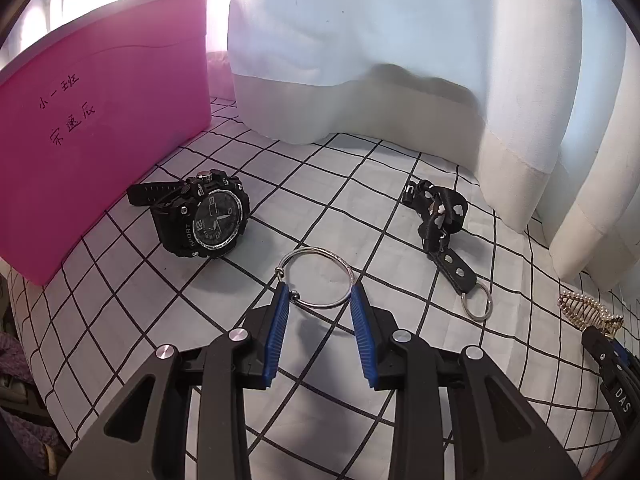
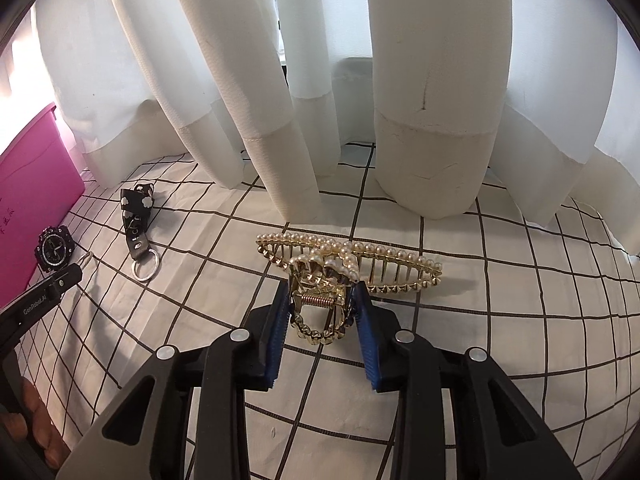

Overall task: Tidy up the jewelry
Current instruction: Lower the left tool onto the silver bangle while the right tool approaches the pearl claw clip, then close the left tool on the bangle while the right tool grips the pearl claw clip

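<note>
Left wrist: bangle [image 1: 316, 278] between hand-held gripper [image 1: 319, 294] pads.

Readable text on four things
Watch [image 1: 200, 216]: "SPORT", "12". Pink bin [image 1: 100, 120]: handwritten "小一班". Left gripper [image 2: 40, 296]: "GenRobot.AI". Right gripper [image 1: 618, 376]: "DAS".

Pink bin [image 1: 100, 128] cut off at left edge, inside unseen
</note>
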